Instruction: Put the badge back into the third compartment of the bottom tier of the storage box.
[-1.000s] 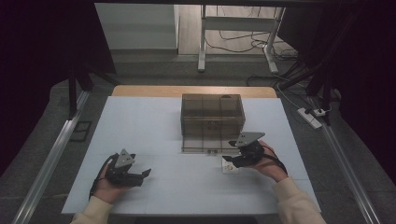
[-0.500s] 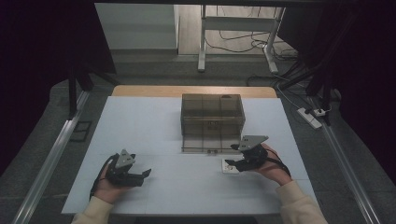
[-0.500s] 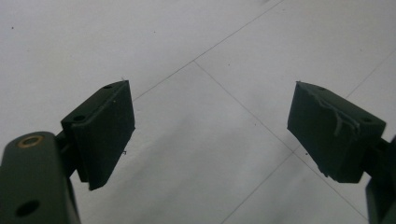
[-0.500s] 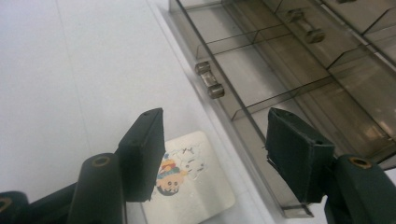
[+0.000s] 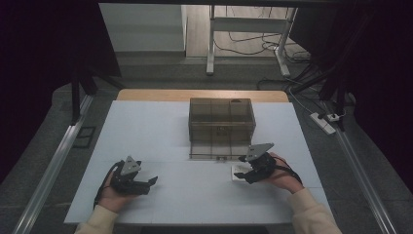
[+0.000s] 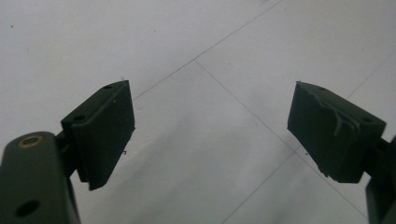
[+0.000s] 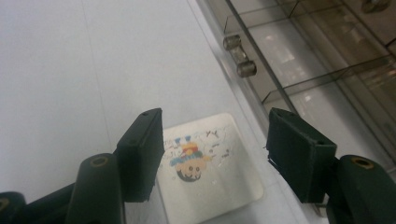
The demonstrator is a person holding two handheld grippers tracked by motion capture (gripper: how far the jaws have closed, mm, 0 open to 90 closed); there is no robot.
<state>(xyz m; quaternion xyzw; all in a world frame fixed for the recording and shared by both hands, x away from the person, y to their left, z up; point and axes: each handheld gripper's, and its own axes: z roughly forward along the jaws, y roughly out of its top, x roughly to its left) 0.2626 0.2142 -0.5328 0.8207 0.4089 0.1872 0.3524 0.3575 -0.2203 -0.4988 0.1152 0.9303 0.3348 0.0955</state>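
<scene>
A small white card [image 7: 219,182] with a cartoon face printed on it lies flat on the white table [image 5: 160,131], just in front of a smoky clear compartment box [image 5: 221,119]. My right gripper [image 7: 214,140] hovers low over the card, jaws open and straddling its far half, with the pads not touching it. In the high view the right gripper [image 5: 242,174] sits at the card [image 5: 237,175], near the box's lowered front flap [image 5: 214,148]. At the near left, my left gripper [image 5: 152,182] rests open on the table. Between the left gripper's [image 6: 210,93] pads there is only bare tabletop.
The box has several compartments, and a small dark item [image 5: 236,101] lies in a back right one. Two metal latch knobs [image 7: 239,56] stick out from the flap's edge beside the card. Beyond the table are a floor with cables and a power strip [image 5: 324,122].
The right gripper has shifted slightly toward the table's near edge, settling over the card. The left gripper has stayed put.
</scene>
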